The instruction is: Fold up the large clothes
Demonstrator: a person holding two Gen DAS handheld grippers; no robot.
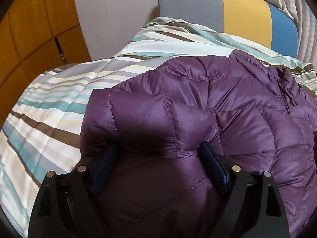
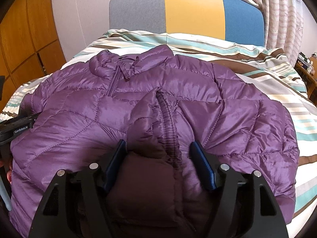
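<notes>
My left tool (image 1: 158,154) sits wide apart astride a puffy fold of the purple jacket (image 1: 198,99), low in the frame; nothing pinched. My right tool (image 2: 157,152) likewise straddles the elastic cuff (image 2: 168,123), jaws spread. The jacket fills the striped bed (image 2: 257,63). I reckon the slick padding could slip out as I clamp. A headboard (image 2: 194,10) stands upper centre.
</notes>
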